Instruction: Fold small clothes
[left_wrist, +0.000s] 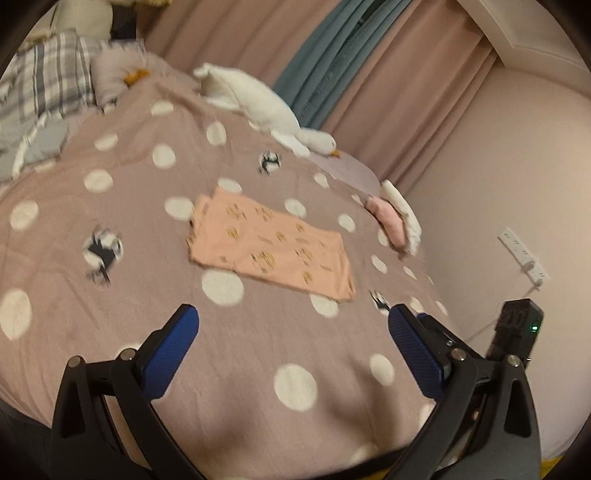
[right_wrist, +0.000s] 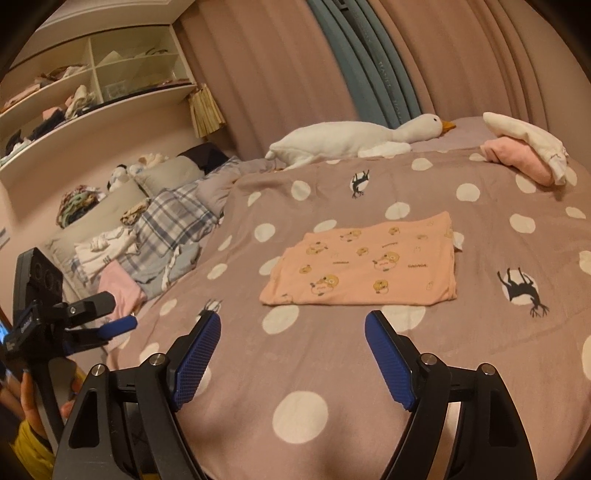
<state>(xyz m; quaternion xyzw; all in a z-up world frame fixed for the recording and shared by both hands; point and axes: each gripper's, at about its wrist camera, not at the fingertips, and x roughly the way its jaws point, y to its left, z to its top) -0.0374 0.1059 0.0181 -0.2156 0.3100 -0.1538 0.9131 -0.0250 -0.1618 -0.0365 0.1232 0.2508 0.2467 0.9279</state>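
Mauve cotton with white dots covers the bed (right_wrist: 332, 369), which fills both views and serves as the landmark here. At the bed's head end lies a heap of checked bedding (right_wrist: 173, 218); along its far edge, by the curtains (right_wrist: 273, 55), stretches a white goose toy (right_wrist: 354, 138). On the bed's far corner sit folded clothes (right_wrist: 524, 155), pink under white.

In the middle of the bed lies the peach garment (right_wrist: 365, 262), printed with small cartoon animals, already folded into a flat rectangle with its edges fairly square. It looks like thin knit: light, limp, unlikely to slip on the cover, and it would sag if lifted by one point. My judgement is that pinching two neighbouring corners of the near edge, one per gripper, would keep the layers together for another fold.

The left gripper (left_wrist: 293, 325) hovers over the bed's near edge, jaws spread wide with nothing between them. The right gripper (right_wrist: 293, 332) hangs beside it, likewise released and empty, short of the garment.
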